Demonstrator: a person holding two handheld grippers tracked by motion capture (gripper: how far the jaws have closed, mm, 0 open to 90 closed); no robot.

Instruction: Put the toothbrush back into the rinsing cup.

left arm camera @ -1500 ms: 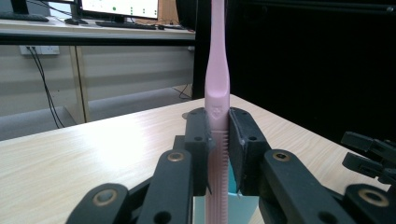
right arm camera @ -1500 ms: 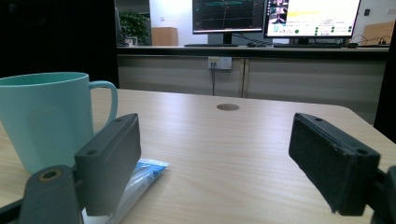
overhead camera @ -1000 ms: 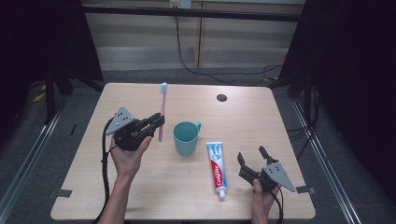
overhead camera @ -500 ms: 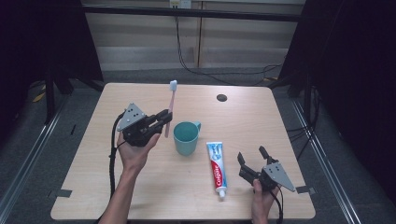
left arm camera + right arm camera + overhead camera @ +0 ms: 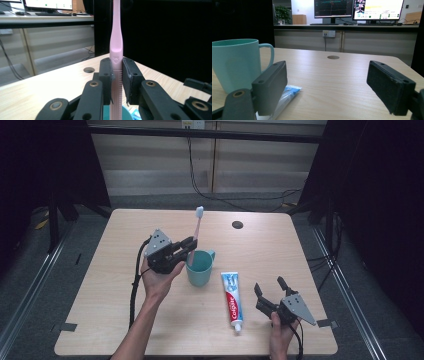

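My left gripper [image 5: 189,243] is shut on a pink toothbrush [image 5: 195,234], which stands upright with its white bristle head at the top. In the left gripper view the pink toothbrush [image 5: 116,65] is clamped between the two pads [image 5: 130,72] of the left gripper [image 5: 117,75]. Its lower end hangs just over the near left rim of a teal mug [image 5: 200,267], whose rim [image 5: 126,113] shows below the jaws. My right gripper [image 5: 270,287] rests open near the table's front right, nothing between its pads [image 5: 272,82]. A toothpaste tube [image 5: 232,300] lies flat just left of it.
The wooden table [image 5: 100,285] has a round cable hole [image 5: 237,224] at the back right. Tape marks sit at the front corners [image 5: 67,326]. In the right gripper view the teal mug [image 5: 234,62] stands at the left, with the toothpaste tube [image 5: 284,96] beside the left pad.
My left hand has carried the upright toothbrush to the right, from left of the mug to over its rim. The right gripper has stayed where it was.
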